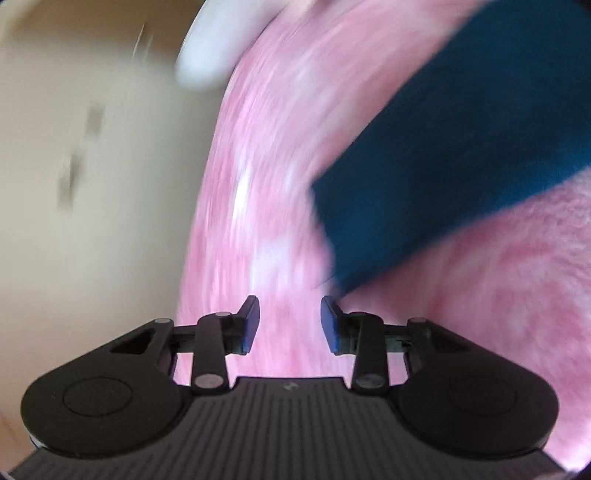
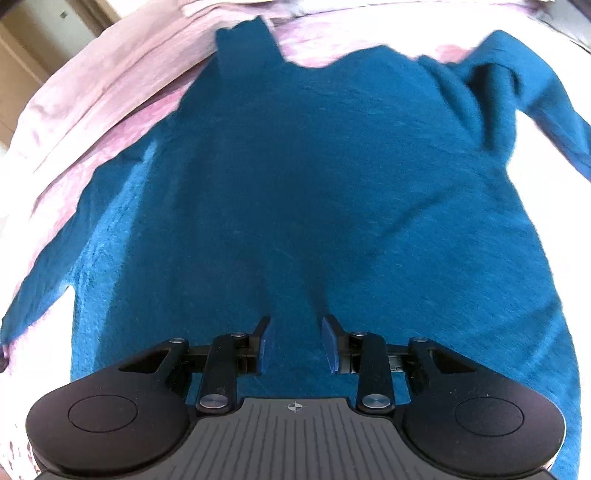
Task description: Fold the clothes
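Observation:
A teal blue sweater [image 2: 314, 177] lies spread flat on a pink bed cover [image 2: 122, 92], with one sleeve [image 2: 37, 295] reaching left and the other [image 2: 532, 92] bunched at the upper right. My right gripper [image 2: 295, 345] is open and empty just above the sweater's body. In the blurred left wrist view a sleeve end or edge of the sweater [image 1: 443, 155] lies on the pink cover [image 1: 266, 184]. My left gripper [image 1: 290, 323] is open and empty over the pink cover, just left of that blue edge.
A white pillow-like shape [image 1: 214, 44] lies at the bed's far edge. The beige floor [image 1: 92, 184] is to the left of the bed. Folded pink bedding [image 2: 229, 7] lies beyond the sweater. A wooden door or cupboard [image 2: 33, 44] stands at the far left.

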Demonstrator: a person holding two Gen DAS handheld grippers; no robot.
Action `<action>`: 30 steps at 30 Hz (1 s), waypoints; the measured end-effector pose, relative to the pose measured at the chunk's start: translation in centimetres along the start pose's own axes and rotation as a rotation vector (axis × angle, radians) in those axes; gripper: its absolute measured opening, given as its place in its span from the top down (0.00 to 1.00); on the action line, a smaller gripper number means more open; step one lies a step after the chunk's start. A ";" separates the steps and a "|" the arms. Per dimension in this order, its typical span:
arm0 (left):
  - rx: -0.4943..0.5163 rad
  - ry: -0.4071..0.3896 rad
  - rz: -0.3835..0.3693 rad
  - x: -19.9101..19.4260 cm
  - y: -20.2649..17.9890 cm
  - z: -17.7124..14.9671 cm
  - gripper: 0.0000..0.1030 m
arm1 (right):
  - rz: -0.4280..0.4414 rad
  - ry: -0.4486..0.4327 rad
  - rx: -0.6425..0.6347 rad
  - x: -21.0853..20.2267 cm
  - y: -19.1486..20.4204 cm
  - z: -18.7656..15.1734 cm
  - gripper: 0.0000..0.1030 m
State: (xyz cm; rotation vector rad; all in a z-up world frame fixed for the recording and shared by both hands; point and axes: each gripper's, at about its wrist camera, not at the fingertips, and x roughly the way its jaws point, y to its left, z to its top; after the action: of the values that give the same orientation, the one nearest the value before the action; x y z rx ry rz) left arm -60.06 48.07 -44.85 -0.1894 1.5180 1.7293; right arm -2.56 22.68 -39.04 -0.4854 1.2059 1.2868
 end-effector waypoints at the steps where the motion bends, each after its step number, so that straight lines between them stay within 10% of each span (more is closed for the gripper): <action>1: -0.076 0.022 -0.052 -1.4 0.5 -0.4 0.69 | -0.005 -0.006 0.010 -0.6 -0.6 -0.2 0.68; 4: -0.263 0.057 -0.221 -6.3 1.2 -2.1 0.69 | -0.039 -0.035 0.044 -2.4 -3.1 -0.4 0.68; 11: -0.320 -0.090 -0.710 -22.0 -7.4 -1.8 0.69 | -0.231 -0.134 0.098 -6.4 -13.6 -0.2 0.67; 18: -0.245 -0.158 -0.843 -30.6 -15.1 -0.9 0.69 | -0.503 -0.207 -0.364 -5.8 -18.6 0.6 0.67; 22: -0.191 -0.147 -0.836 -33.7 -17.5 -1.2 0.69 | -0.445 -0.168 -0.526 -3.0 -20.7 1.6 0.68; 23: -0.179 -0.151 -0.830 -34.3 -17.8 -1.1 0.69 | -0.416 -0.163 -0.532 -3.4 -21.2 2.2 0.92; 30: -0.171 -0.162 -0.796 -36.1 -18.0 0.2 0.69 | 0.139 -0.185 -0.027 -17.6 -26.7 10.4 0.96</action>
State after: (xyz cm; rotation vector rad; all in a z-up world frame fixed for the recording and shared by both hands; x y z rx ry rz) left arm -24.47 30.63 -37.28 -0.6312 0.9730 1.1835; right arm 28.57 15.54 -28.63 -0.2987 1.0834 1.4351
